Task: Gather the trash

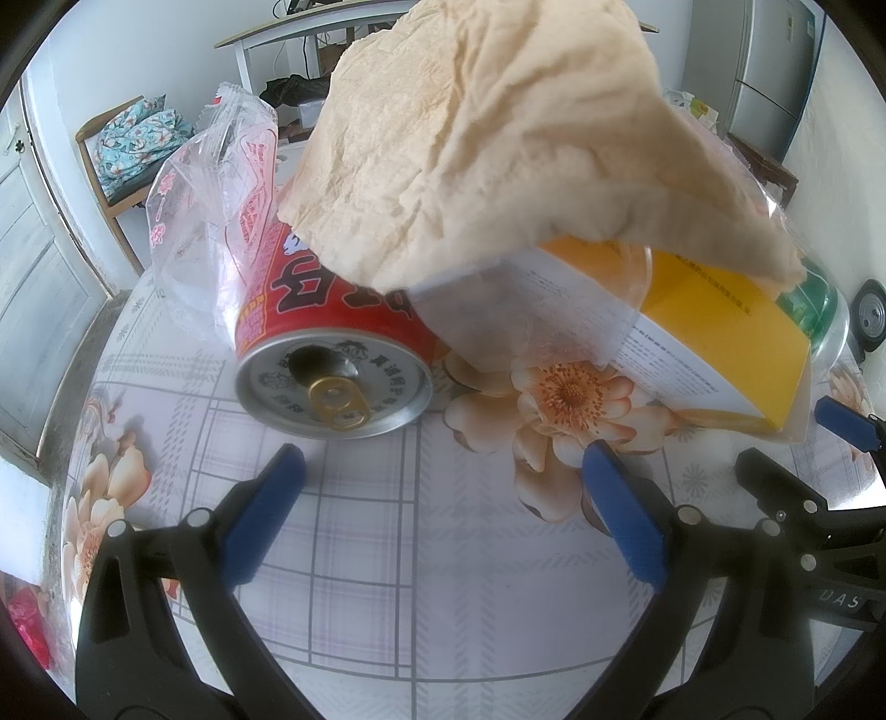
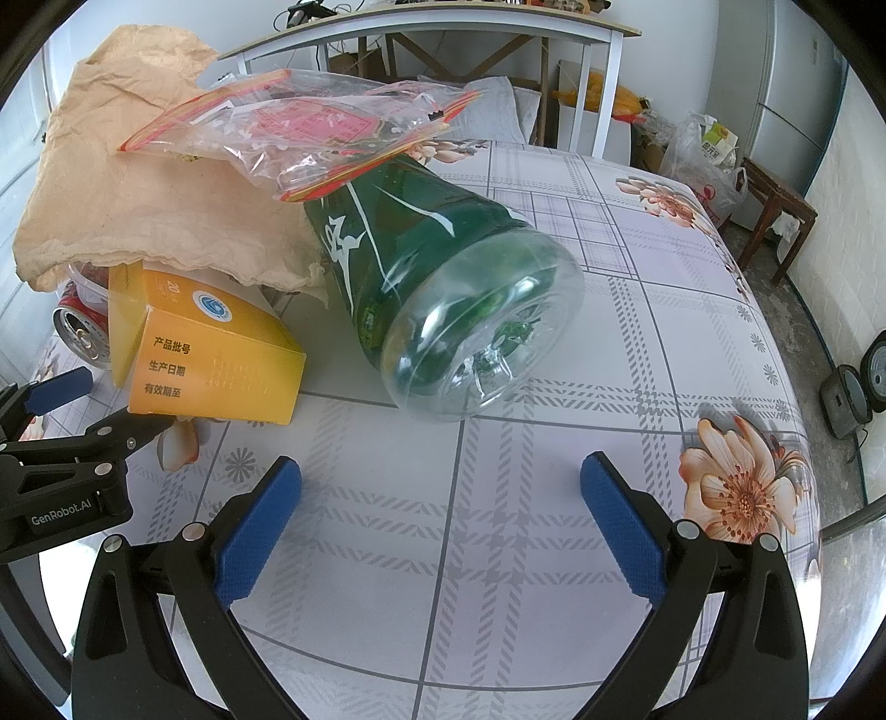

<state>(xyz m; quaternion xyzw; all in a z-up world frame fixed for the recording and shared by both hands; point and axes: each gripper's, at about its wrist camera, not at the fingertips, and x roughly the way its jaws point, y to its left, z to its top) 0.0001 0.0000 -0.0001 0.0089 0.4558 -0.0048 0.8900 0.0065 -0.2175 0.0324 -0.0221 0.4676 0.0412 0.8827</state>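
A pile of trash lies on the flowered tablecloth (image 1: 387,526). A red can (image 1: 326,338) lies on its side, its pull-tab end facing my left gripper (image 1: 443,459), which stands open just short of it. A crumpled beige paper (image 1: 498,127) drapes over a yellow box (image 1: 714,343) and the can. A clear pink-printed plastic bag (image 1: 216,221) leans at the left. In the right wrist view, a green plastic bottle (image 2: 443,277) lies on its side, base toward my open right gripper (image 2: 440,471). Another clear bag (image 2: 299,127) rests on the bottle and paper (image 2: 138,194). The box (image 2: 216,354) sits left.
The left gripper (image 2: 61,426) shows at the right wrist view's left edge; the right gripper (image 1: 830,454) shows at the left view's right. A white desk (image 2: 421,27), a fridge (image 2: 792,99), a wooden stool (image 2: 775,205) with a bag, and a chair (image 1: 133,144) with cloth surround the table.
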